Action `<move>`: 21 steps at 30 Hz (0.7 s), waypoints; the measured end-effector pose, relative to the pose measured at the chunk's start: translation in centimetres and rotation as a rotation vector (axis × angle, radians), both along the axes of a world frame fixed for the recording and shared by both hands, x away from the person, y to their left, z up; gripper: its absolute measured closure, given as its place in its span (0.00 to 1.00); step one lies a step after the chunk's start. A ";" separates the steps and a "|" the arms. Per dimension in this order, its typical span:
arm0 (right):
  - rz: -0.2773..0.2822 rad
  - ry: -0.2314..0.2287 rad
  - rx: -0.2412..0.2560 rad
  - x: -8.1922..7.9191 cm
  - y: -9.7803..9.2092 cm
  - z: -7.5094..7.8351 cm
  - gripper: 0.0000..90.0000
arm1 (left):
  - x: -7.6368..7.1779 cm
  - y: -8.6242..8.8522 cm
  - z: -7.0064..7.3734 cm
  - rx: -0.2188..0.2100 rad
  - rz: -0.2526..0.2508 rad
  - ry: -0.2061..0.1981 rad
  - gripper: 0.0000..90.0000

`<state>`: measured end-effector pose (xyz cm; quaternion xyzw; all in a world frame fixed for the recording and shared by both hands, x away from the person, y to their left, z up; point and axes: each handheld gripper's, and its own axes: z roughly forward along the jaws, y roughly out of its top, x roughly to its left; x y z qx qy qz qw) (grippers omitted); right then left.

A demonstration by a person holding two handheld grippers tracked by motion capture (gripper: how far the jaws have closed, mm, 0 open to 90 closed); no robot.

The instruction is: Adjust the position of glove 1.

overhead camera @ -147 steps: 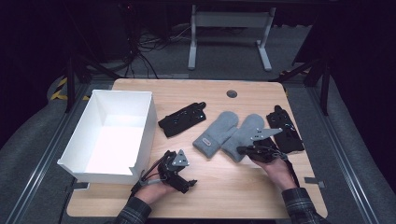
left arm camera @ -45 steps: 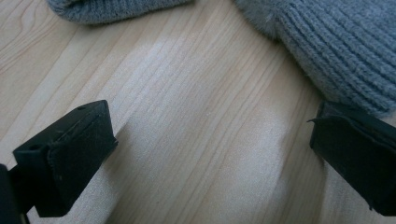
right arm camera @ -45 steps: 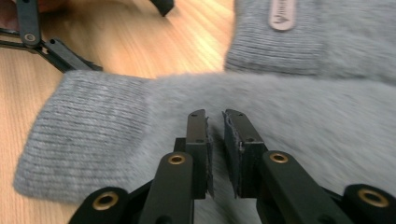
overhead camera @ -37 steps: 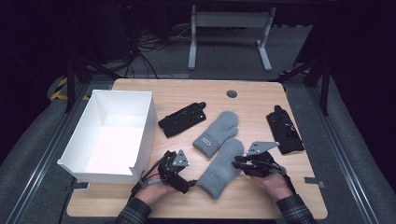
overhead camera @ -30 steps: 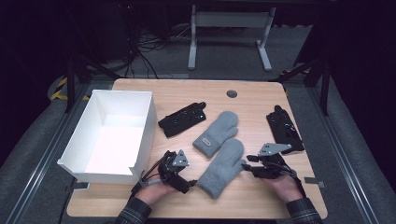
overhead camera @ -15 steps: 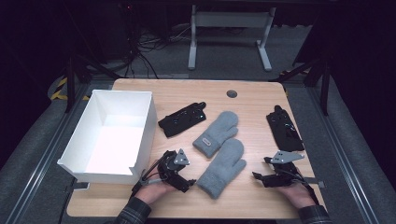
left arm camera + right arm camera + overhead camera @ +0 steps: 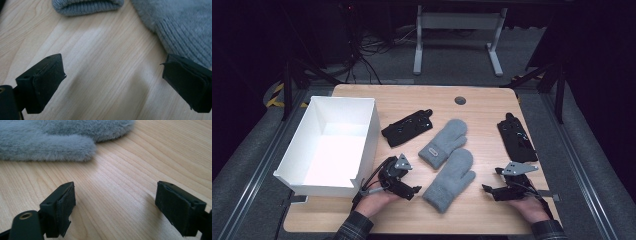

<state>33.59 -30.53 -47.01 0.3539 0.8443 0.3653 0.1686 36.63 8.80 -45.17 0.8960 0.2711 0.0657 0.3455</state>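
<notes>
Two grey mittens lie on the wooden bench (image 7: 492,107), both to the right of the white box (image 7: 307,182), which serves as the landmark. The near mitten (image 7: 451,181) sits farther from the box, slanted, its fuzzy side up and its thumb toward the right tool; the far mitten (image 7: 443,142) lies just beyond it, touching or nearly so, showing a small label at the cuff. As a pair they look roughly gathered side by side, so the matching seems largely done; nothing is inside the box, so packing, if that is the aim, is left. Two black gloves wait apart: one black glove (image 7: 408,127) just right of the box's far corner, the other black glove (image 7: 516,138) well to the right, beyond the mittens.

Left tool (image 7: 407,186) rests just beside the box's near right corner, jaws spread wide and holding nothing; in its own view the ribbed knit cuff of the near mitten lies next to one pad. Right tool (image 7: 495,186) sits well right of the box, past the near mitten, jaws also wide apart and empty.

Mitten fabric reads as soft, plush pile with rounded outlines; the bench is smooth pale woodgrain; the box has stiff, flat white walls.
</notes>
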 end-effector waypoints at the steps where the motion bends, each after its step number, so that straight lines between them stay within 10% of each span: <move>1: -0.001 0.000 -0.001 0.0 0.0 0.0 0.18 | 0.1 -0.1 0.2 -0.006 -0.001 -0.005 0.05; 13: 0.000 -0.001 -0.002 0.0 0.0 0.0 0.18 | 2.0 -1.9 2.1 -0.021 -0.006 -0.027 0.12; 21: 0.000 0.000 -0.001 0.0 0.0 0.0 0.18 | 4.0 -3.2 2.6 -0.064 -0.017 -0.006 0.54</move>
